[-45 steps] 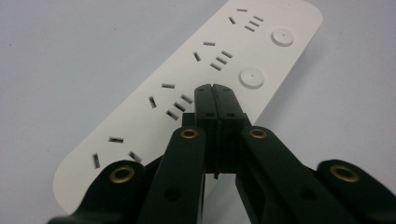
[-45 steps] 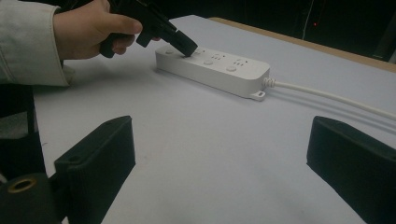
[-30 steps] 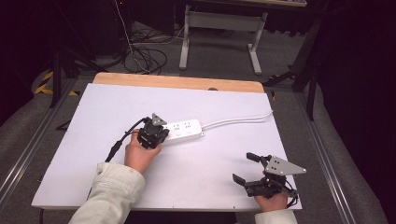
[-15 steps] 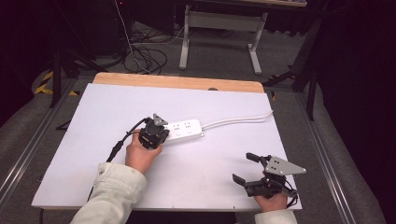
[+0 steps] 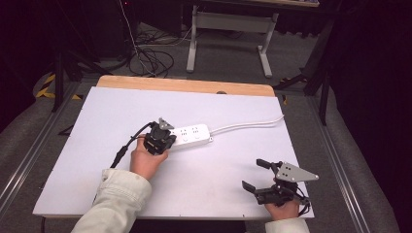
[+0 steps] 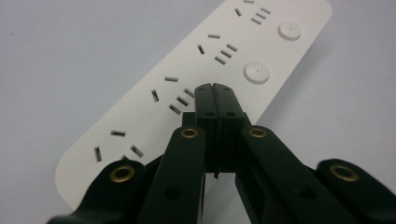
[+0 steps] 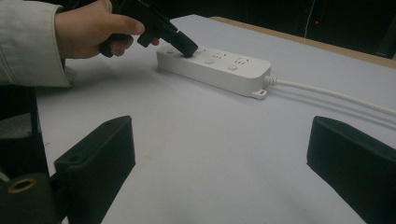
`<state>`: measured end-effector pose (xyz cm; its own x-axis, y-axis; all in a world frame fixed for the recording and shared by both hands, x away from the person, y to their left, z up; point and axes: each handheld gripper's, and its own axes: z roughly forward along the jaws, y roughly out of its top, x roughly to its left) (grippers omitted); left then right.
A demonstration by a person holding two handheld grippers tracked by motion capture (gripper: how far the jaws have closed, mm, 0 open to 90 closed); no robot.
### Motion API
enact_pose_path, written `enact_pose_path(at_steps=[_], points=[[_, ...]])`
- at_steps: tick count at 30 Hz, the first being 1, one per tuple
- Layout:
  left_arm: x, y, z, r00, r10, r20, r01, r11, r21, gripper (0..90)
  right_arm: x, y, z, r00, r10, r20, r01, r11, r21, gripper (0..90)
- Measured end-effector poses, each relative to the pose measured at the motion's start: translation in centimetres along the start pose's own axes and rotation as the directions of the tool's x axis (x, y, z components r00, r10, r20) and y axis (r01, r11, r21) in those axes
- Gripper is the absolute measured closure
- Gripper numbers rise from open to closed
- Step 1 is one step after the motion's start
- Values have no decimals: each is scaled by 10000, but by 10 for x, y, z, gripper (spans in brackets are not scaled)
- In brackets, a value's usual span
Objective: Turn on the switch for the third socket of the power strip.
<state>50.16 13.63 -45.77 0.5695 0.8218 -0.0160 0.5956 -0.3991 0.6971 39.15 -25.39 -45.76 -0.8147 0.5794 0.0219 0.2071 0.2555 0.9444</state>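
Note:
A white power strip (image 5: pixel 191 136) with several sockets and round buttons lies mid-table, its white cord (image 5: pixel 252 124) running off to the right. My left gripper (image 5: pixel 165 141) is shut with nothing between its jaws, its tips pressed down on the strip's top (image 6: pixel 201 65) near the left end, over the spot where a round button (image 6: pixel 256 72) row continues. From the right gripper view the same black tips (image 7: pixel 187 48) touch the strip (image 7: pixel 219 67). My right gripper (image 5: pixel 256 174) rests open near the table's front right corner, nothing between its pads (image 7: pixel 100 154).
The white tabletop (image 5: pixel 107 111) has a wooden strip (image 5: pixel 184 86) along its far edge. Beyond it stand a white metal frame (image 5: pixel 228 29) and loose cables (image 5: pixel 150 53) on the floor. A black cable (image 5: pixel 127 146) trails from the left gripper.

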Motion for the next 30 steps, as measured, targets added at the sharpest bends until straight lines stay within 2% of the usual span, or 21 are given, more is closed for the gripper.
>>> enact_pose_path(at_steps=[3,6,11,14,19,25,30], points=[[1,-3,-5,9998,-161,109,162,9998,-74,900,0,0,0,10000,26,3,-26,10000,-16,80],[4,-2,-14,9998,-115,130,119,9995,-276,900,0,0,1,10000,35,22,-36,10000,57,79],[8,1,-34,9989,-191,417,221,9971,-723,900,1,0,1,10000,12,16,-12,10000,51,79],[9,1,-41,9991,-113,415,148,9962,-855,900,1,0,1,10000,35,39,-36,10000,64,79],[4,2,-49,9977,-20,672,95,9937,-1115,899,2,0,2,10000,19,82,-20,9999,115,79],[1,4,-57,9973,191,710,-103,9925,-1222,894,2,0,2,10000,-27,69,26,9999,113,79],[0,4,-61,9964,209,827,-105,9921,-1247,873,2,0,2,10000,-9,79,9,9999,113,79]])
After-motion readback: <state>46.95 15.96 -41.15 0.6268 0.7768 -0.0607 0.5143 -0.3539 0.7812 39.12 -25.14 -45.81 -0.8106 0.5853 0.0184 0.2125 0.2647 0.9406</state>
